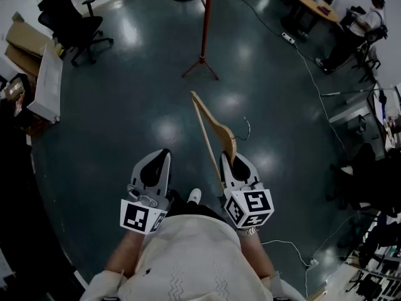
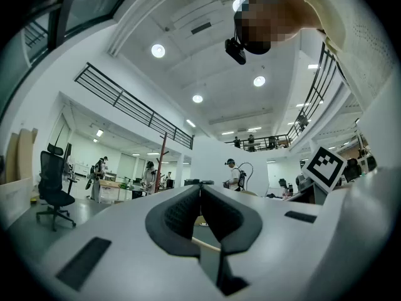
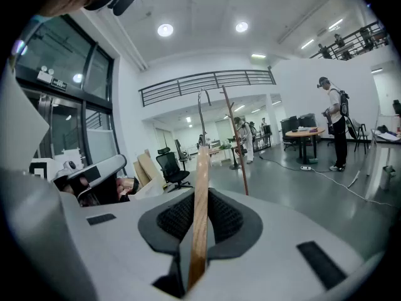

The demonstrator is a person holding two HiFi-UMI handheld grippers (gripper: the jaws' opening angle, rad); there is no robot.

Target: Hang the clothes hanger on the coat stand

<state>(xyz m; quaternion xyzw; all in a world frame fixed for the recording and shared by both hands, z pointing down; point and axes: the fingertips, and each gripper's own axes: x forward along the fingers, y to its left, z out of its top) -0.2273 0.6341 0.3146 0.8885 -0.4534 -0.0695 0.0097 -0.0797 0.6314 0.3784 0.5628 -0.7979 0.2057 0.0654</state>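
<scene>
A wooden clothes hanger with a metal hook sticks out forward from my right gripper, which is shut on its lower arm. In the right gripper view the hanger's wood stands edge-on between the pressed pads, with the hook at its top. The red coat stand rises from its tripod feet on the dark floor well ahead of the hanger, and its pole shows as coat stand just right of the hanger. My left gripper is held level beside the right one, shut with nothing in it.
A black office chair and cardboard boxes stand at the left. A round table with a seated person is at the far right, and a cable runs across the floor. Other people stand in the distance.
</scene>
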